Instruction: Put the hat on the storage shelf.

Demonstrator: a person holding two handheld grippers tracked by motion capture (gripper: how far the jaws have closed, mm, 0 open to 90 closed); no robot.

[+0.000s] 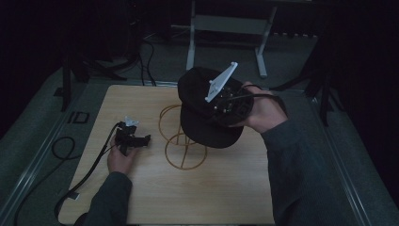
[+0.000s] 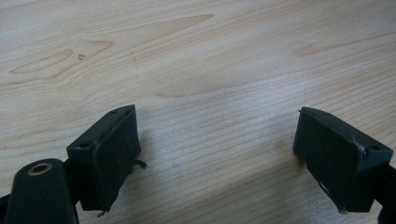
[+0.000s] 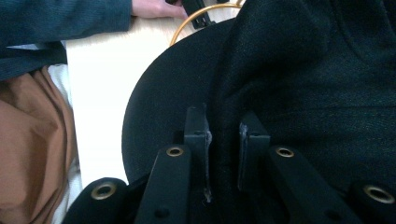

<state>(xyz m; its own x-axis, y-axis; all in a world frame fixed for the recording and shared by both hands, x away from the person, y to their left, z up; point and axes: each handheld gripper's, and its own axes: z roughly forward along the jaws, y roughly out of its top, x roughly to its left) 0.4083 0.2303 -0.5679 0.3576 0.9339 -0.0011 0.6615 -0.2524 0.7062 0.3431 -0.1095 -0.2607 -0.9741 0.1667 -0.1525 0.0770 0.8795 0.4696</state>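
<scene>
The right gripper (image 3: 223, 140) is pinching a fold of the black cap (image 1: 207, 110) between nearly closed jaws, holding it at frame centre above the gold wire stand (image 1: 181, 141). At lower left, the left gripper (image 2: 217, 149) is resting wide open over the bare wooden table (image 1: 221, 188).

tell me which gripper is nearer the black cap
Right. The right gripper is shut on the black cap, pinching its fabric above the gold wire stand. The left gripper rests open on the wooden table, off to the cap's left, apart from it.
</scene>
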